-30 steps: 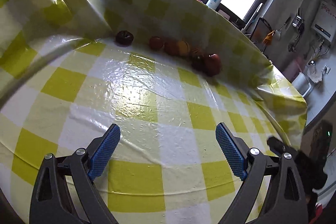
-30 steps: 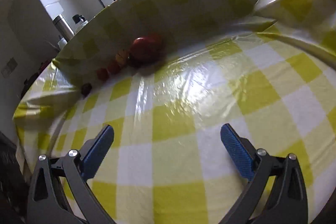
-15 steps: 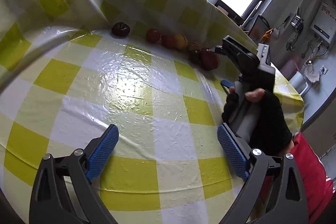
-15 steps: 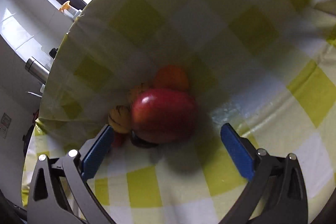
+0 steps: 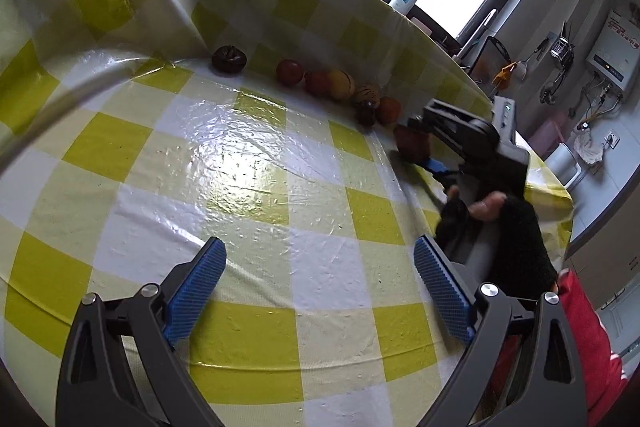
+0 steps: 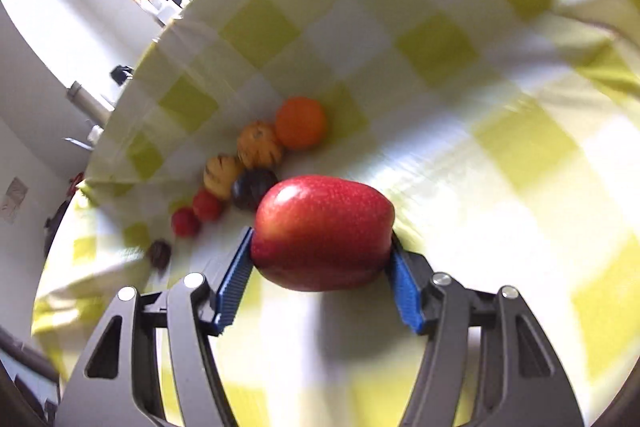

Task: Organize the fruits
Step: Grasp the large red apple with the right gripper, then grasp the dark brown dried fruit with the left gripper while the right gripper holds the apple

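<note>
Between right gripper (image 6: 320, 267) pads: glossy red apple (image 6: 322, 231), speckled; left gripper (image 5: 320, 291) wide.

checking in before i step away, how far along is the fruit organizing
Done: nothing looks sorted yet; the small fruits, such as the round orange fruit and the dark wrinkled fruit, lie in a loose row along the raised yellow checked tablecloth.

In hand: the right claw is closed on the big red apple.

Left: placing the apple and the others. The left claw is open, holding nothing.
</note>
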`<control>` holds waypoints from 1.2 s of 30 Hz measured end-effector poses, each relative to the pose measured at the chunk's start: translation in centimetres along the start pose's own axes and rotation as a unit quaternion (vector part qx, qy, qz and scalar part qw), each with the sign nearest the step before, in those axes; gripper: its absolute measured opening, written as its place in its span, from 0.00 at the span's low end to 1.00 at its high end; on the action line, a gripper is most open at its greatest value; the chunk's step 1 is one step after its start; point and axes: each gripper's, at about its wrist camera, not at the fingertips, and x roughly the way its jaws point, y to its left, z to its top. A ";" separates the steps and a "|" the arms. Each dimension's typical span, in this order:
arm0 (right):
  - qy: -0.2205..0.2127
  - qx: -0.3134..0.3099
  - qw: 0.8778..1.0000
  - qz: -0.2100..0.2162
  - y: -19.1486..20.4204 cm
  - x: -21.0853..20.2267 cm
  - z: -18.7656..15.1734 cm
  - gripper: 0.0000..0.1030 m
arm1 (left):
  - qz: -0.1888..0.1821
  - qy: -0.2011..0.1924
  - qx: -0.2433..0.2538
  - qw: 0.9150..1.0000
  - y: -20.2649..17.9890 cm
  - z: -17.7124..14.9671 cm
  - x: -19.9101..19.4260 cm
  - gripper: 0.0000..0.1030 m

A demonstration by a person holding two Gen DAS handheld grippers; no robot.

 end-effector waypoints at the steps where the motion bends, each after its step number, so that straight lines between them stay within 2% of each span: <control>1: -0.001 -0.003 1.000 0.004 -0.9 -1.4 -0.6 0.61 | 0.000 0.000 0.000 1.000 0.0 0.0 0.0 0.89; 5: -0.023 -0.021 1.000 0.001 -3.8 -6.4 -2.5 0.61 | 0.001 0.001 0.000 1.000 -0.1 0.0 0.0 0.89; 8: -0.041 0.003 0.999 0.027 -6.4 -9.4 -3.7 0.61 | -0.011 0.006 0.003 1.000 -0.2 0.0 0.2 0.89; 10: -0.049 0.014 0.998 0.041 -7.6 -10.6 -4.3 0.61 | -0.021 0.034 0.000 0.999 -0.2 0.2 0.9 0.89; 12: -0.053 0.008 0.998 0.045 -7.7 -11.0 -4.6 0.61 | 0.001 0.040 0.008 0.999 -0.9 0.3 1.5 0.89; 14: -0.053 -0.008 0.998 0.042 -7.2 -11.0 -4.8 0.61 | 0.038 0.056 0.038 0.997 -2.6 0.7 2.8 0.89; 16: -0.055 -0.026 0.997 0.042 -6.6 -11.2 -5.0 0.61 | 0.050 0.062 0.064 0.995 -4.5 1.3 4.5 0.89; 22: -0.054 -0.047 0.996 0.046 -6.0 -11.4 -5.2 0.61 | 0.110 0.062 0.132 0.983 -9.1 5.3 13.0 0.89; 30: -0.054 -0.040 0.996 0.059 -6.1 -11.3 -5.1 0.62 | 0.165 0.072 0.119 0.976 -10.7 12.1 23.0 0.88; 31: -0.054 -0.040 0.996 0.058 -6.1 -11.2 -5.0 0.62 | 0.170 0.074 0.118 0.976 -10.8 12.6 23.8 0.86; 33: -0.051 -0.040 0.996 0.059 -6.1 -11.2 -5.0 0.62 | 0.178 0.086 0.129 0.972 -11.1 13.1 25.3 0.74; 34: -0.051 -0.040 0.996 0.059 -6.1 -11.2 -5.0 0.62 | 0.183 0.087 0.138 0.969 -11.4 13.3 25.7 0.72; 35: -0.052 -0.041 0.996 0.058 -6.1 -11.2 -5.0 0.62 | 0.184 0.087 0.146 0.968 -11.6 13.3 25.9 0.64; 36: -0.053 -0.042 0.996 0.058 -6.1 -11.2 -4.9 0.62 | 0.182 0.086 0.154 0.967 -11.8 13.3 25.9 0.47</control>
